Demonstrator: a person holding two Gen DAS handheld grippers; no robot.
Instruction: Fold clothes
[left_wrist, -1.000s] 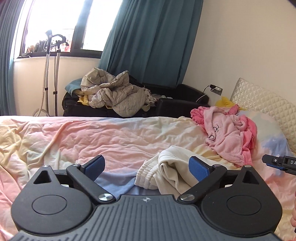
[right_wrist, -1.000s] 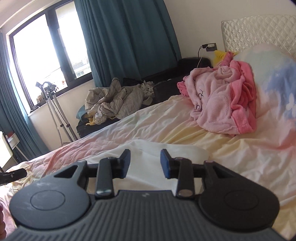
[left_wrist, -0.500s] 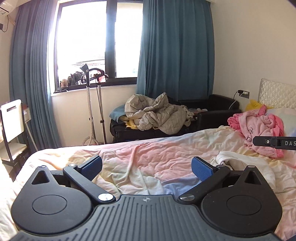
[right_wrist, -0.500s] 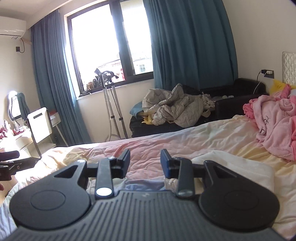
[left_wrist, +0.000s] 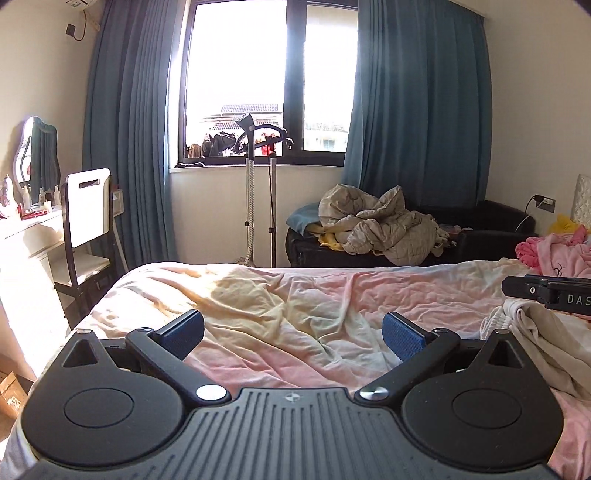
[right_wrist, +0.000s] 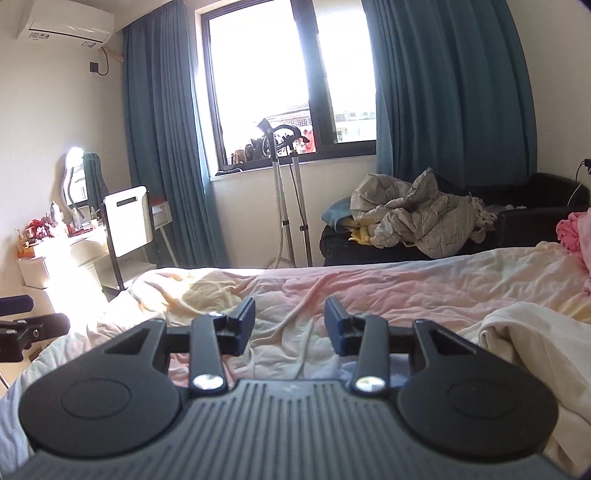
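The left gripper (left_wrist: 292, 334) has its two blue pads spread far apart, and nothing is between them but air; the bed sheet (left_wrist: 295, 306) lies below. The right gripper (right_wrist: 290, 325) has its pads partly apart, closer together than the left one's. Its jaws have just been opening, and nothing is pinched between them. It touches nothing that can be seen. In the left wrist view, a black bar of the right gripper pokes in from the right edge, and the white letters "DAS" can be read on it before the picture cuts off. The white box on the wall, an air conditioner (right_wrist: 66, 22), has a small label, but it is too tiny to read. The cream garment (left_wrist: 546, 339) lies crumpled on the bed, to the right of the left gripper and just under that black bar. In the right wrist view the same cream garment sits low on the right side, beside the right gripper and not between its pads. A pink garment (left_wrist: 557, 251) lies farther back on the right, well apart from both grippers.
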